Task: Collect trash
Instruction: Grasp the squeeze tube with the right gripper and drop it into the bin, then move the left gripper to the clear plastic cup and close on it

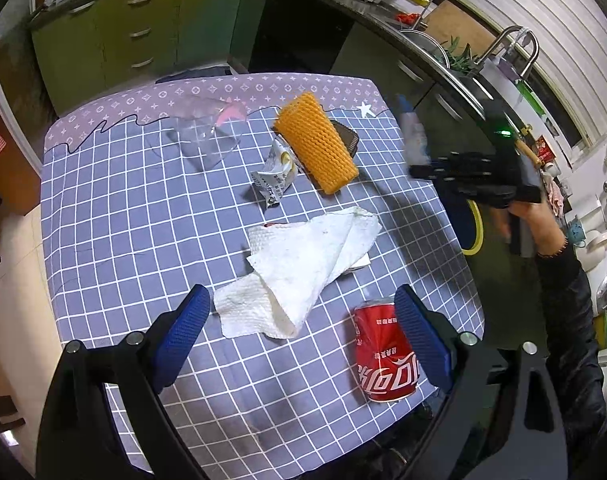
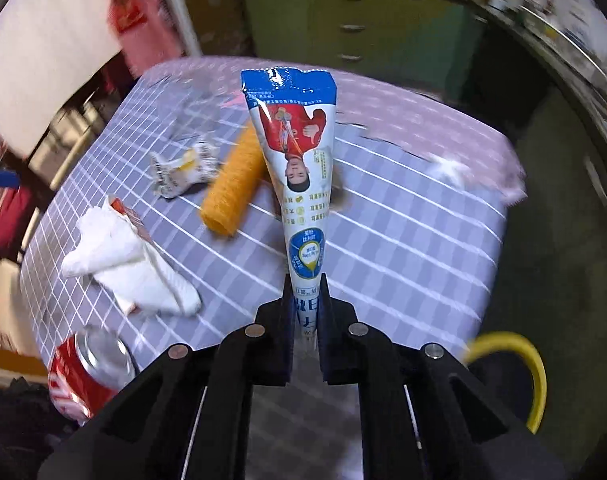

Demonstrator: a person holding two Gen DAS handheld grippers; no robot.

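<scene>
**Cone wrapper pinched in the right gripper above the table**

The cone-shaped wrapper (image 2: 293, 168), white and blue with a printed figure in red, is clamped at its narrow end by the right gripper (image 2: 306, 320), whose jaws press on it from both sides. Its wide blue end stands up and away from the camera, clear of the checked tablecloth (image 2: 403, 248). In the left wrist view the same gripper shows blurred at the table's right edge, held by a hand (image 1: 531, 216) in a dark sleeve.

Other litter lies on the cloth. A red cola can (image 1: 385, 354) lies on its side near the front edge, just beside one blue pad of the left gripper (image 1: 303, 340), whose jaws stand wide apart with nothing between them. A crumpled paper towel (image 1: 299, 272) lies in the middle, partly covering a small box. Beyond it are a crushed foil wrapper (image 1: 275, 176), an orange foam mesh sleeve (image 1: 317, 144) resting over a dark tray (image 1: 349, 138), and a clear plastic cup (image 1: 203, 140) on its side; what the tray holds cannot be told.
</scene>
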